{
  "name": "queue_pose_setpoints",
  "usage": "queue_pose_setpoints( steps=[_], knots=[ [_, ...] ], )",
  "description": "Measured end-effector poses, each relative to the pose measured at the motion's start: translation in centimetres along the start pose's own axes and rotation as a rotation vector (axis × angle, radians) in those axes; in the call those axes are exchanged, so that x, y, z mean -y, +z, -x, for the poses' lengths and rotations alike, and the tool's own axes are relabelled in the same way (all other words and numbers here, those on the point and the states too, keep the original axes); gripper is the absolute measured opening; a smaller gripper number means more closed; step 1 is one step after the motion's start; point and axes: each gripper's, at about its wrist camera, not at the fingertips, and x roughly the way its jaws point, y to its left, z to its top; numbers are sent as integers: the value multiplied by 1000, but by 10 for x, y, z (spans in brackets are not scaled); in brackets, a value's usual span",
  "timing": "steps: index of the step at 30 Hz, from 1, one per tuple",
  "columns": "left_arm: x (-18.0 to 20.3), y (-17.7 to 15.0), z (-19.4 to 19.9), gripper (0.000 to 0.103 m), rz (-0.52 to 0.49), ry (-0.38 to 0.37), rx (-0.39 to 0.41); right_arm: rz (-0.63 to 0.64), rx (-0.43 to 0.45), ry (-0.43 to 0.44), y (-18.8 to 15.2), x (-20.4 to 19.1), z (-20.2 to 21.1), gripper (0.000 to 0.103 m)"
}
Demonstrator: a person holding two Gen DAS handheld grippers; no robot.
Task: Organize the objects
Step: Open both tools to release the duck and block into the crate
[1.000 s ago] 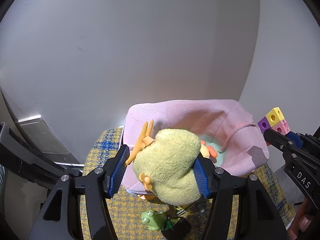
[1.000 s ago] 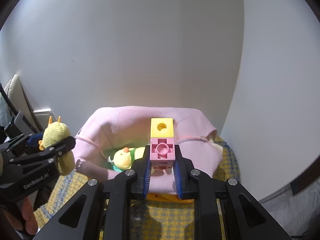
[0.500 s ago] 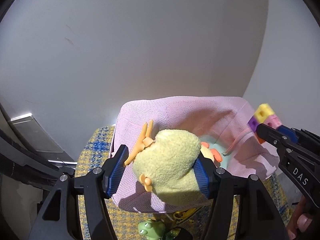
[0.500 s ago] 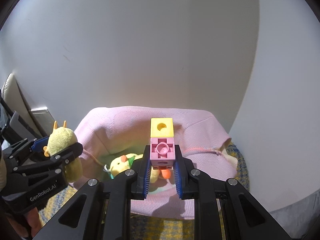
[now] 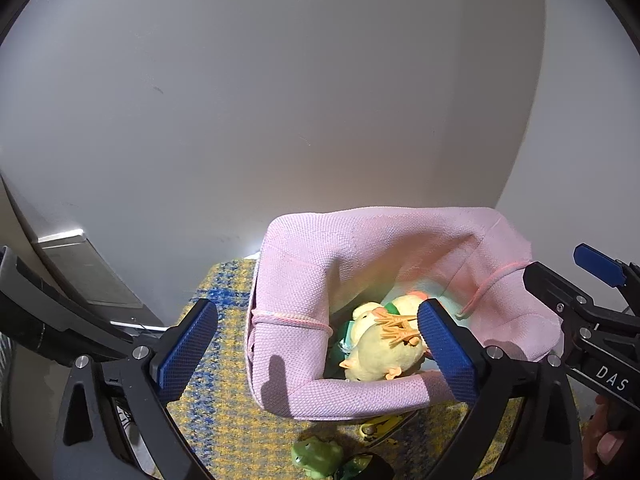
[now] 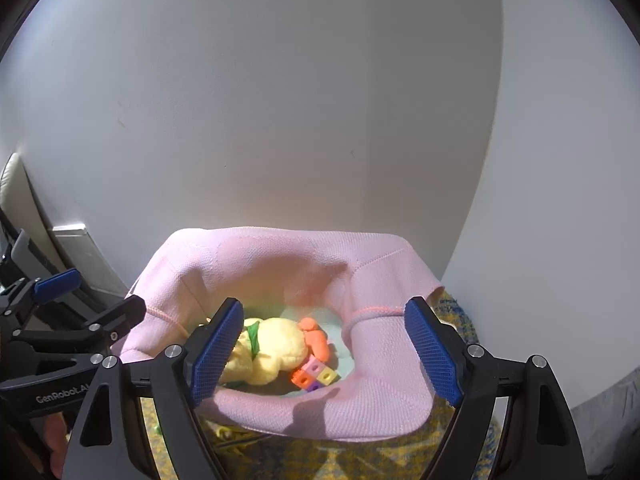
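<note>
A soft pink fabric basket [image 5: 308, 280] [image 6: 384, 404] stands on a yellow and blue checked cloth [image 5: 224, 412]. Inside lie two yellow plush chicks [image 5: 384, 354] [image 6: 276, 344], one with orange feet, and a small cluster of coloured cubes [image 6: 314, 376]. My left gripper [image 5: 316, 352] is open and empty over the basket's near left wall. My right gripper [image 6: 324, 354] is open and empty above the basket's near rim. Each gripper shows in the other's view, the right one [image 5: 560, 284] and the left one [image 6: 92, 300].
A green frog toy [image 5: 316, 454] and a yellow toy [image 5: 378, 426] lie on the cloth in front of the basket. A plain grey wall stands right behind it. A grey box [image 5: 80, 268] sits at the left.
Both grippers opened over the basket. The plush chick dropped from the left gripper and the cube cluster dropped from the right gripper into the basket.
</note>
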Motion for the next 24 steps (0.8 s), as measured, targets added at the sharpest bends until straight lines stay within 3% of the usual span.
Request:
queue_pose_setpoints(
  steps=[11, 24],
  knots=[
    [-10, -4, 42, 103, 26, 11, 46, 3, 47, -3, 3, -2, 41, 85],
    [-29, -33, 85, 103, 49, 25, 65, 12, 60, 10, -19, -17, 74, 86]
  ],
)
